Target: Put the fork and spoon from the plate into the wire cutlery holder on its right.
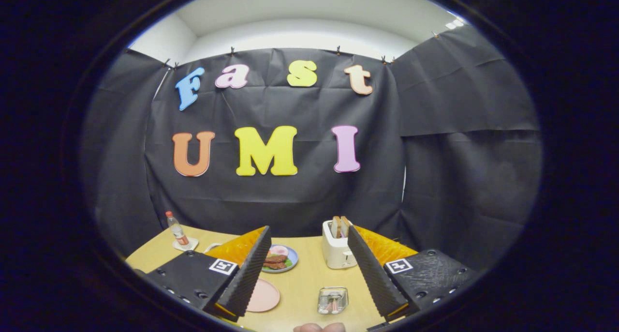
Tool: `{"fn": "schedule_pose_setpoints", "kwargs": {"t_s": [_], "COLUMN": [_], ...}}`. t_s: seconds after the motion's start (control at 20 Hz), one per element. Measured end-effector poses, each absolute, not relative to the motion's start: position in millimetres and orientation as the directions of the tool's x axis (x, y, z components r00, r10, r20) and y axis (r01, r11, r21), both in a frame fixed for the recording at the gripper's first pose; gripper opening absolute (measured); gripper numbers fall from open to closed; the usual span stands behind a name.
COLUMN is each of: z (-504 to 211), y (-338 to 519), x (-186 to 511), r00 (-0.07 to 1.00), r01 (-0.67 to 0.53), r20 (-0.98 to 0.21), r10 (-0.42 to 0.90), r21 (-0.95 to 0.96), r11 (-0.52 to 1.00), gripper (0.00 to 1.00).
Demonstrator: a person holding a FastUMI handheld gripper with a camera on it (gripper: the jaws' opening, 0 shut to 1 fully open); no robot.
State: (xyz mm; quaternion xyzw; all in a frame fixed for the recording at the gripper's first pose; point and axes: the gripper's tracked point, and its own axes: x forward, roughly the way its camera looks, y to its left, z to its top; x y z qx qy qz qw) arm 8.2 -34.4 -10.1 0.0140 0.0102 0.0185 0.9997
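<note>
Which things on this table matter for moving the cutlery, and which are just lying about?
For the job: pink plate; wire holder, with pinkish pieces inside, perhaps the cutlery; claw, open, above the table.
Lying about: bottle; food plate; toaster.

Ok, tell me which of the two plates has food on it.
The blue plate farther back, beside the toaster; the nearer pink plate is bare. The open gripper holds nothing.

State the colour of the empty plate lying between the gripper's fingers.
Pale pink; the plate shows best in the gripper view, beside the open gripper.
</note>
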Motion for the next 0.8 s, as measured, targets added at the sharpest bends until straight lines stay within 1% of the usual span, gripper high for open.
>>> {"fn": "schedule_pose_setpoints", "kwargs": {"t_s": [0.1, 0.2, 0.45, 0.8], "z": [-13.0, -11.0, -28.7, -20.5], "y": [-34.1, -35.1, -35.5, -34.8], "x": [10.5, 6.7, -4.4, -4.0], "r00": [0.999, 0.999, 0.999, 0.999], "r01": [-0.032, -0.017, 0.008, 0.021], "r20": [-0.04, -0.033, -0.049, -0.033], "r10": [0.034, 0.019, -0.006, -0.019], "r21": [0.042, 0.062, 0.041, 0.057], "r11": [0.999, 0.998, 0.999, 0.998], "gripper": [0.95, 0.95, 0.95, 0.95]}}
